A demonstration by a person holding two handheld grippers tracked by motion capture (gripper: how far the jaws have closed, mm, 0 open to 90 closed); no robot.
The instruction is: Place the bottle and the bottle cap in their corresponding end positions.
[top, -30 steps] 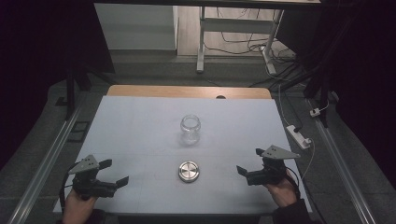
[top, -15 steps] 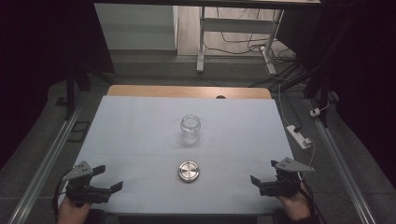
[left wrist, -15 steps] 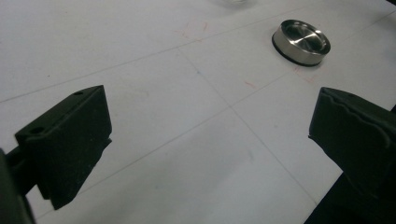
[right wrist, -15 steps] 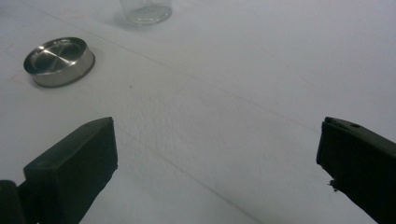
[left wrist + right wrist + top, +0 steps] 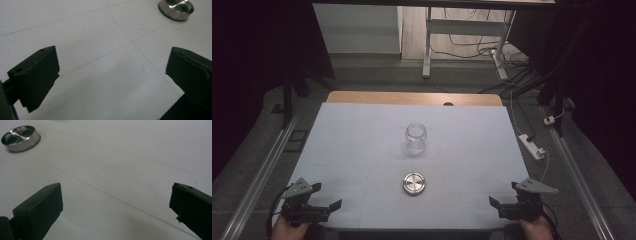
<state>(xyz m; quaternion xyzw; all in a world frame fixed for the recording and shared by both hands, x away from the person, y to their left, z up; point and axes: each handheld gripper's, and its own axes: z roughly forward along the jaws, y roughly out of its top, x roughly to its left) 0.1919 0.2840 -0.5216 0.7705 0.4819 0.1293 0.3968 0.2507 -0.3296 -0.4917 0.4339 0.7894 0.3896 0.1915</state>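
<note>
My left claw [image 5: 332, 205] and right claw [image 5: 495, 202]: both spread, empty, at counter [image 5: 362, 130] front | risk: I nudge jar [image 5: 416, 138] over reaching past lid [image 5: 415, 183]

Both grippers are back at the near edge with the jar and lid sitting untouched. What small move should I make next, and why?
Probably bring the right gripper forward toward the metal lid. Its jaws stand wide open and hold nothing, and the lid lies flat on the table, apart from the open glass jar just beyond it. The left gripper, open too, could then go to steady the jar.
</note>
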